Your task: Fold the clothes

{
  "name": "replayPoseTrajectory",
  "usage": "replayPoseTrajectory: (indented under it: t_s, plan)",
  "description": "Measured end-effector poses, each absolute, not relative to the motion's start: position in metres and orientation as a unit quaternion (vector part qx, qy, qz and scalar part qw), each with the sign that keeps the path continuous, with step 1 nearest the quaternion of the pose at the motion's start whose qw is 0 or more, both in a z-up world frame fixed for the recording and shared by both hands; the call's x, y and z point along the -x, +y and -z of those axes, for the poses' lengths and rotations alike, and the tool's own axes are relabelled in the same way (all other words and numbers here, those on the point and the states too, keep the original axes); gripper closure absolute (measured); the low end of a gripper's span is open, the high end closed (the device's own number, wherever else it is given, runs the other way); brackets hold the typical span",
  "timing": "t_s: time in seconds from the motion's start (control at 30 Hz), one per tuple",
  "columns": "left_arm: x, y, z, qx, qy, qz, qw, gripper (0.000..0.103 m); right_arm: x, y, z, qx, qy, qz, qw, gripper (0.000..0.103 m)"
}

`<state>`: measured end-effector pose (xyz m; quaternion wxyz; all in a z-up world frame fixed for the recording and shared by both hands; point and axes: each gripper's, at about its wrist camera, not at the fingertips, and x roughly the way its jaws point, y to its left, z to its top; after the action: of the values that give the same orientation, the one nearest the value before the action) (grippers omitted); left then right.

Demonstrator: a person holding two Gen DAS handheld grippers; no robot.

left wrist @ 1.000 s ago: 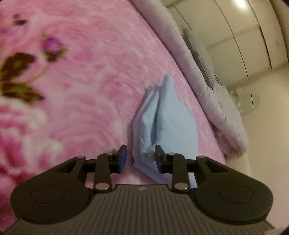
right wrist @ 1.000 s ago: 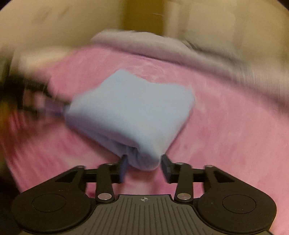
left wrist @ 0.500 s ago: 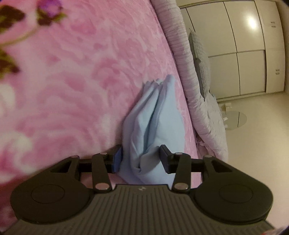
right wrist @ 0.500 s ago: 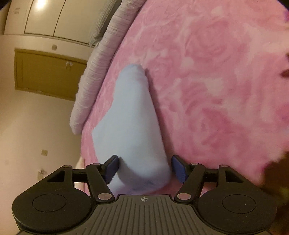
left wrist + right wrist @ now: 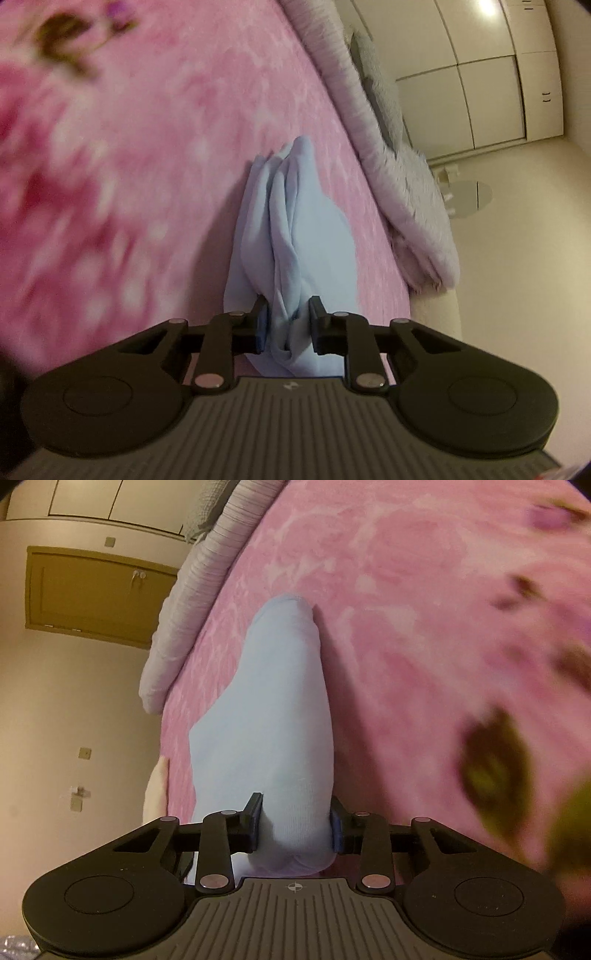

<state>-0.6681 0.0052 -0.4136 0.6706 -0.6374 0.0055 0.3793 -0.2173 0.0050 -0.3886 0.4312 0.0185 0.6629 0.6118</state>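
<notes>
— Two grippers, one folded light-blue garment (image 5: 295, 229) on a pink floral blanket (image 5: 147, 147); what matters in this step?
— Level, matched hands, so the layers stay stacked; left gripper (image 5: 286, 325) pinches the loose-edged end, right gripper (image 5: 295, 823) is closed on the rounded fold

— And the cloth itself?
— Running straight out from both pairs of fingers, lying near the bed's edge, beside a lilac quilt (image 5: 406, 177)

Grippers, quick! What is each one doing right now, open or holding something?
Left gripper: closed on one end of the folded blue cloth.
Right gripper: closed on the other end of the same cloth.
</notes>
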Motion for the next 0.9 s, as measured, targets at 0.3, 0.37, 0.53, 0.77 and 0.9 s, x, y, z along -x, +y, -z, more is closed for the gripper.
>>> replayPoseTrajectory:
  t_s: [0.3,0.37,0.53,0.77,0.9]
  plan:
    - [0.673,0.014,0.375,0.561,0.083,-0.432,0.702,0.066,0.221,-0.011,0.344,0.124,0.548,-0.674,0.480,0.051]
    - [0.666,0.030,0.376,0.557,0.087,-0.434,0.703,0.066,0.225,0.000,0.323,0.153,0.485,-0.698,0.504,0.051]
    - [0.649,0.072,0.379,0.548,0.096,-0.437,0.706,0.066,0.226,0.036,0.335,0.153,0.484,-0.699,0.503,0.051]
    - [0.627,0.121,0.386,0.529,0.104,-0.436,0.720,0.080,0.227,0.088,0.353,0.153,0.483,-0.700,0.503,0.051]
    - [0.619,0.129,0.384,0.487,0.110,-0.431,0.751,0.098,0.228,0.118,0.363,0.153,0.483,-0.700,0.502,0.051]
